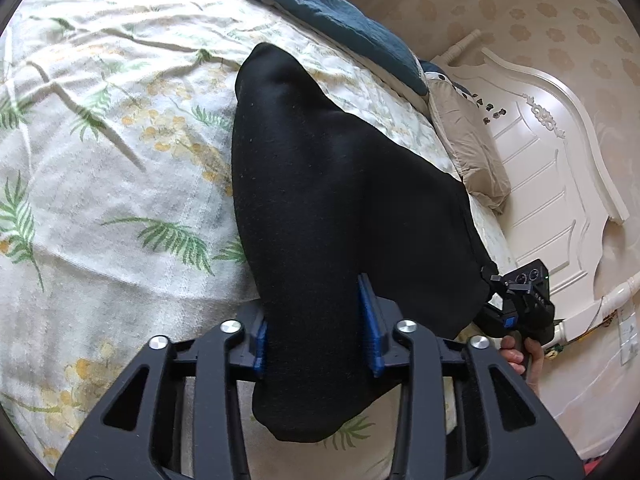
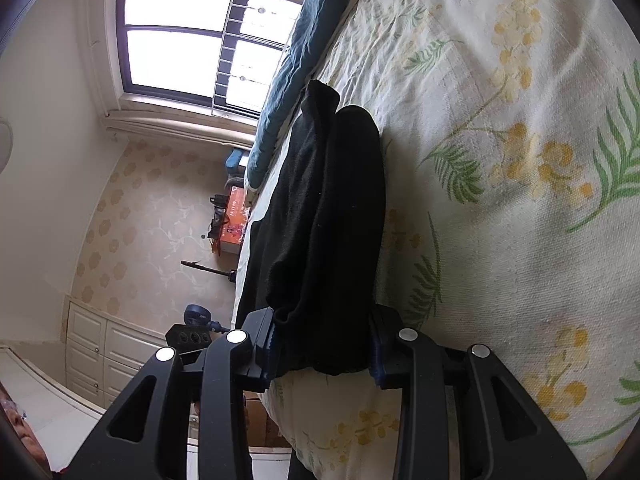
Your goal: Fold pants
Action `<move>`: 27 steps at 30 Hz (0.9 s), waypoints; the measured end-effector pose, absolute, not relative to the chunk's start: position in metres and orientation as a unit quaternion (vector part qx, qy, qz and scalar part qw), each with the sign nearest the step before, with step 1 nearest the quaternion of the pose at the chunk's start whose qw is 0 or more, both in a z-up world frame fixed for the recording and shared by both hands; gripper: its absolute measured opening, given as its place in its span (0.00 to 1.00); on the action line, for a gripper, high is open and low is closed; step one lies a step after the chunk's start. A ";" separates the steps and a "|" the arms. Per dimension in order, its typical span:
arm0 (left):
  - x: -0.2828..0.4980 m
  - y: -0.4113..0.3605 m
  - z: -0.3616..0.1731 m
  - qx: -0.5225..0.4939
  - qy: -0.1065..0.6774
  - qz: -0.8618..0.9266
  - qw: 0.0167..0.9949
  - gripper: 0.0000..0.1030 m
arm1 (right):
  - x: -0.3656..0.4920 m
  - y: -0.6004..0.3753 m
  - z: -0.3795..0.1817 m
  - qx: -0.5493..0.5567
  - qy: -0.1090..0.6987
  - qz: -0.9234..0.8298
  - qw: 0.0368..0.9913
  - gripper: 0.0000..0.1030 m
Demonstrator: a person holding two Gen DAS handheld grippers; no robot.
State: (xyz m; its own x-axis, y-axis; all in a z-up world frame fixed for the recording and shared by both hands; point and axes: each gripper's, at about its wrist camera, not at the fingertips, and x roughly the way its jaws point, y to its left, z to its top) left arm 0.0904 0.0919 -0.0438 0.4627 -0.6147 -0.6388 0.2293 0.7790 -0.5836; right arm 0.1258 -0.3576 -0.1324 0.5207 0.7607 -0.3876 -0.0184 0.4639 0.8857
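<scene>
I am holding the black pants (image 1: pixel 340 200) with both tools above the bed (image 1: pixel 100 184). My left gripper (image 1: pixel 318 328) is pinching a thick bunch of the cloth between its two blue pads (image 1: pixel 370 320); the pads are standing apart only as much as the cloth between them. A loose end of the pants is hanging down under this gripper, near the camera. From there the cloth is stretching away to the far side, where its narrow end is lying on the flowered sheet (image 1: pixel 60 92).

My right gripper (image 2: pixel 324 344) is also pinching the pants (image 2: pixel 328 220), with the cloth pressed between its pads. In the left view I am seeing the right gripper (image 1: pixel 516 304) at the right edge of the pants, gripping the cloth there, with my right hand (image 1: pixel 524 356) around its handle. In the right view, the pants are looking folded in several layers, and they are running from the gripper toward the far end of the bed.

A dark blue blanket (image 1: pixel 340 12) is lying along the far edge of the bed. A beige pillow (image 1: pixel 468 144) is resting at the right, just beside the white headboard (image 1: pixel 552 152). In the right view a bright window (image 2: pixel 192 40) is showing at the far left, and white cabinets (image 2: pixel 100 352) are standing low at the left.
</scene>
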 end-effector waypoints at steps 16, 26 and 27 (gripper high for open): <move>0.044 0.086 -0.027 -0.128 0.406 -0.131 0.895 0.94 | 0.088 -0.356 -0.110 0.409 0.394 0.246 0.786 0.67; -0.002 0.067 -0.022 -0.093 0.403 -0.085 0.906 0.95 | 0.051 -0.345 -0.099 0.336 0.406 0.181 0.830 0.73; -0.005 0.063 -0.021 -0.088 0.402 -0.083 0.908 0.95 | 0.050 -0.343 -0.097 0.326 0.408 0.169 0.836 0.75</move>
